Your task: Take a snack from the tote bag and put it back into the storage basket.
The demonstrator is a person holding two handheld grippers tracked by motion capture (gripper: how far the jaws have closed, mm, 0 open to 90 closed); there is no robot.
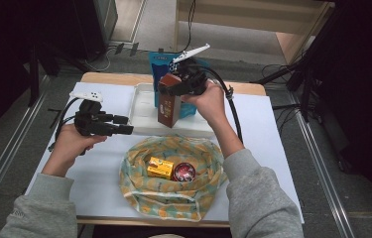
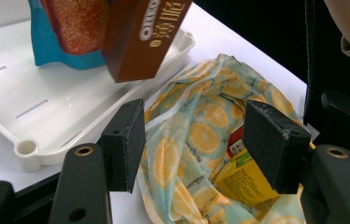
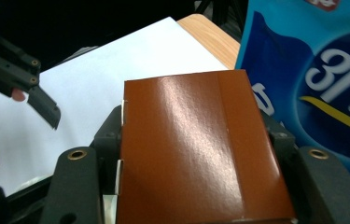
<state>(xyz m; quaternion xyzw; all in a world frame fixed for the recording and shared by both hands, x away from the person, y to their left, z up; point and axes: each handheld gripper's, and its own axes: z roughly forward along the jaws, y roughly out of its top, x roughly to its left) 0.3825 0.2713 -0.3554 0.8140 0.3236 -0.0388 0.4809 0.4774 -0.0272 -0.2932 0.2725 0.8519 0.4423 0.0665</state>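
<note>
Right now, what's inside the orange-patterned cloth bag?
In the orange-patterned cloth bag lie a yellow carton and a round dark red tin. The folds cover anything beneath them.

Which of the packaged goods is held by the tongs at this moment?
The brown box, clamped in the right tongs above the white tray. The yellow box lies in the fabric bag; the blue pouch stands behind the tray.

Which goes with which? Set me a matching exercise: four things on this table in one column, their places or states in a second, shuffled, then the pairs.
1. brown box
2. yellow box
3. blue pouch
4. left tongs

A. lying in the orange-print cloth bag
B. open, holding nothing
C. clamped in the right tongs over the white tray
D. standing at the tray's far end

Pairs: 1-C, 2-A, 3-D, 4-B
</note>
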